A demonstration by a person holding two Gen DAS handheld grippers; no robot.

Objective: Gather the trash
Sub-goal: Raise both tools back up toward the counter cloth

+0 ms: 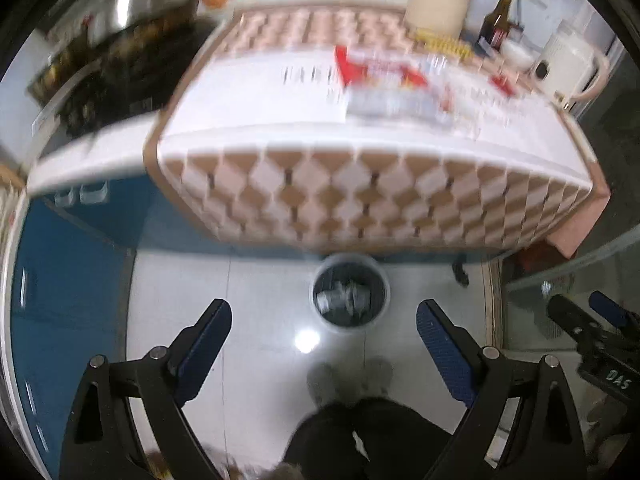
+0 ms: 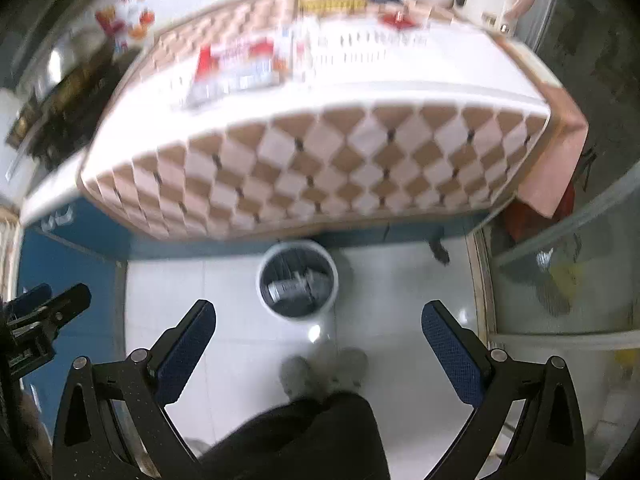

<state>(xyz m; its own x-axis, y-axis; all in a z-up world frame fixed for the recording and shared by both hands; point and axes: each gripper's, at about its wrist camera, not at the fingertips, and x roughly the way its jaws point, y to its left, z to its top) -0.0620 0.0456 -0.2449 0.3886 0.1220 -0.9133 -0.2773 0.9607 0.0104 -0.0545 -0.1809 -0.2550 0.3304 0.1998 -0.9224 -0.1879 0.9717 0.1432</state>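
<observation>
Trash (image 1: 394,88) on table, jaws apart

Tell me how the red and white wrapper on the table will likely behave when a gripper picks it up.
The red and white wrapper lies flat and crinkled on the table, so it is probably light and floppy and may sag from one pinched edge. Its glossy-looking film could slip between the pads. Blur hides the details.

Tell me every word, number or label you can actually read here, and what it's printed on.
"DAS": white letters, seen upside down, on the black body of the right gripper at the left wrist view's edge.
Red and white wrappers on the table: print too blurred to read.
Dark bottle label: too blurred.
Nothing else legible.
</observation>
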